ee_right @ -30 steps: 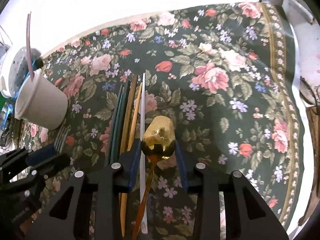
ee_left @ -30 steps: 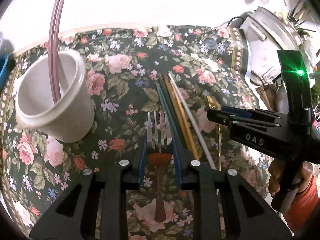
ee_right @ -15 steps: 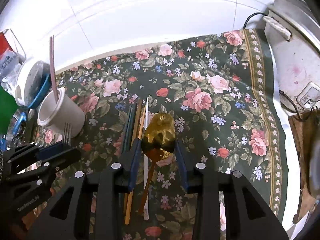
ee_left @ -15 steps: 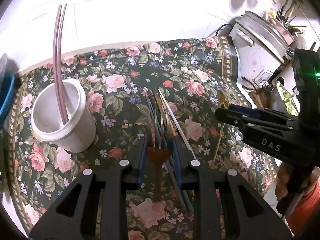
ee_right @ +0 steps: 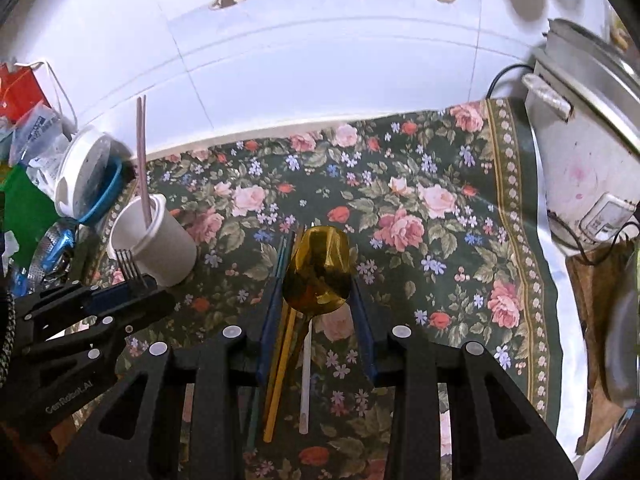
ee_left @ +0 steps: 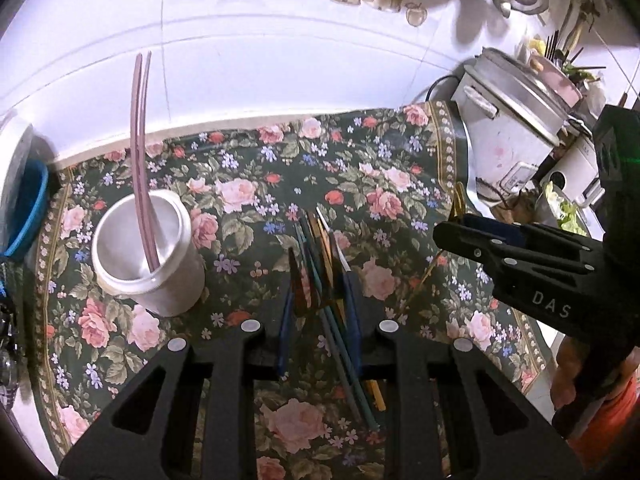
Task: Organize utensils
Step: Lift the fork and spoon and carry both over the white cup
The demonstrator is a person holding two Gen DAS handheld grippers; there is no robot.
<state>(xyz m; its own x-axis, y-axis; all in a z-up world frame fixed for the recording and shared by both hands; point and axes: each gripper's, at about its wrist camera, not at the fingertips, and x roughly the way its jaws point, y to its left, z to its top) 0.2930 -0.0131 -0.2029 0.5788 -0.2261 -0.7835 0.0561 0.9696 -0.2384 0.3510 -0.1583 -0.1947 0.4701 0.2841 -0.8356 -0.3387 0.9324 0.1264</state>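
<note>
Kitchen counter, floral cloth [ee_right: 440, 184], white tiled wall behind.
Left gripper [ee_left: 316, 300] clenches a fork [ee_right: 129, 266]; right gripper [ee_right: 316, 300] clenches a gold spoon [ee_right: 318, 270], both lifted, likely bound for the white cup [ee_left: 148, 256] at left; chopsticks [ee_right: 280, 356] lie centre frame.

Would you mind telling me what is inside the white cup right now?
Two pink chopsticks stand in the white cup, leaning on its inner wall. Its bare inside shows around them in the left wrist view; its near wall hides part of the bottom.
</note>
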